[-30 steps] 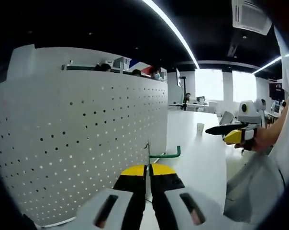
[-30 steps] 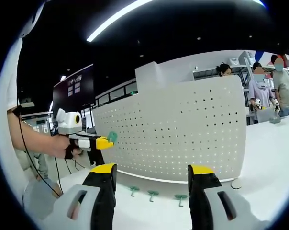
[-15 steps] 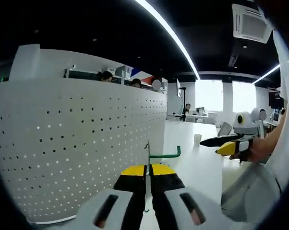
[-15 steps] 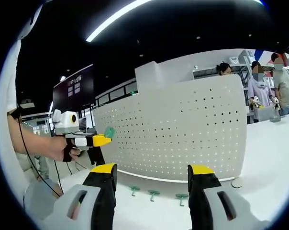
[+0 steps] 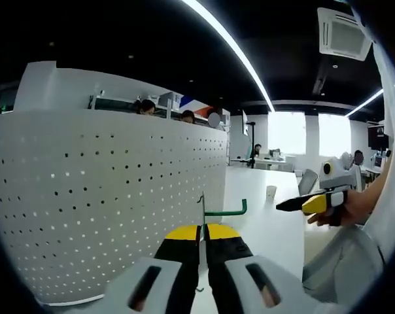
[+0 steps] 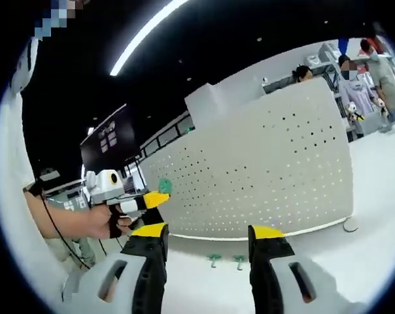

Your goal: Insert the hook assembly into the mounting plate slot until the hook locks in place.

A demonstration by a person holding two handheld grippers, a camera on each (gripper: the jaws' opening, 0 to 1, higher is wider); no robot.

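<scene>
1. Holding the green hook (image 5: 225,210) pinched between the clenched jaws of your left tongs (image 5: 203,233), you have it in the air just in front of the white perforated mounting plate (image 5: 99,196), which stands upright on the white table (image 5: 269,222) and curves away to the far left.

2. In the left gripper view the hook's thin wire back stands upright above the jaw tips, and its green arm runs out level to the right, ending in a short upturned tip; the long axis of that arm lies roughly along the face of the plate, not toward it.

3. Your right tongs (image 6: 207,230) are released, jaws wide apart and holding nothing, hanging off to the right, clear of the plate.

4. In the right gripper view your left tongs (image 6: 159,194) show at the left with a green piece at their tip, near the plate's left end; spare green hooks (image 6: 214,260) lie on the table at the plate's foot.

5. To do the insertion well, you will likely need to square the wire back to the plate, line its prongs with a pair of holes, push straight in, then press down to lock; which holes the prongs face cannot be told.

6. Keep your grip firm, or the thin wire may twist between the jaws.
</scene>
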